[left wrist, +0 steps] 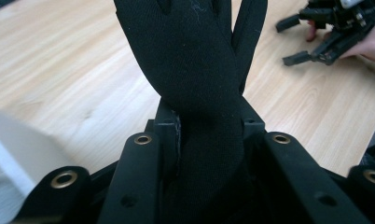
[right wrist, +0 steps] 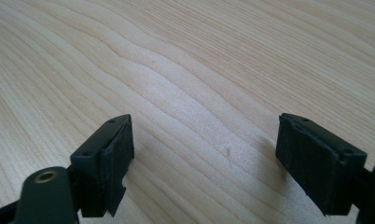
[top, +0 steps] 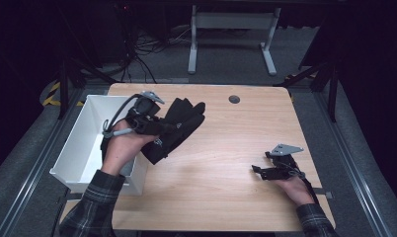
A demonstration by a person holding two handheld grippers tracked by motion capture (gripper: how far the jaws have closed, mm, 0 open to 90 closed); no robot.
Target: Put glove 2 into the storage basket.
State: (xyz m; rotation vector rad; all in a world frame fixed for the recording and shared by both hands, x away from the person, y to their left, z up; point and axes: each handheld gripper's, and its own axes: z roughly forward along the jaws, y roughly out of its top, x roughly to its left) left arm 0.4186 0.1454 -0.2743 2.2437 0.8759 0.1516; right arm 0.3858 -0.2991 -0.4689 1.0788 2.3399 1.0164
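The glove (top: 179,129) is pinched tight in the left gripper (top: 163,126). It should be kept squeezed and carried over the bin (top: 83,143) beside the gripper. The right gripper (top: 259,170) is wide open and holds nothing.

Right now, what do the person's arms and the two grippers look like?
Both forearms wear dark plaid sleeves. The left gripper is black, with a grey three-cornered plate on top and a grey cable looping behind. The right gripper is black too, with the same grey plate and blocky padded jaws.
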